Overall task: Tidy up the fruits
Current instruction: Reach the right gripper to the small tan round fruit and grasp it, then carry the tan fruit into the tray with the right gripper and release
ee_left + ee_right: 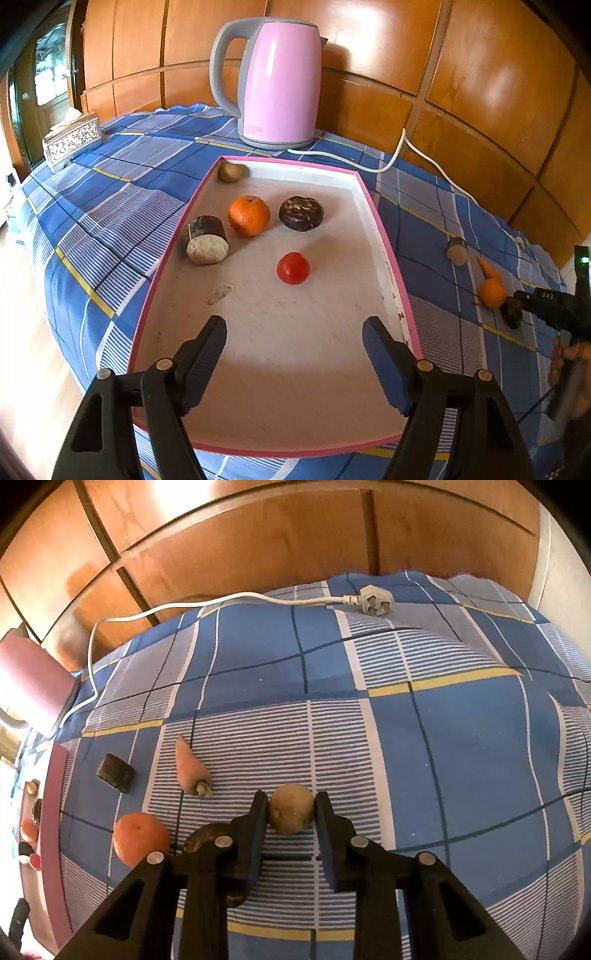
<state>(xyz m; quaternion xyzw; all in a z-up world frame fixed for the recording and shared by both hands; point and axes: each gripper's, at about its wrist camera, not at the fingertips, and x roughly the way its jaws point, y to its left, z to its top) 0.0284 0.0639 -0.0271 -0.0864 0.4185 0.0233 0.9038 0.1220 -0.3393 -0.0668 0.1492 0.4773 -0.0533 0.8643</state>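
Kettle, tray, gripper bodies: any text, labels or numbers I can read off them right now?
Kettle: small print low on the body, too blurred to read.
Tray: faint mark on the far rim, unreadable.
Right gripper: pale digits on its body, too blurred to read.
Nothing else carries text.

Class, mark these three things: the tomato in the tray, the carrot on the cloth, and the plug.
tomato [293, 268], left wrist view, middle of its red skin
carrot [190, 767], right wrist view, middle of its body
plug [376, 604], right wrist view, its white casing
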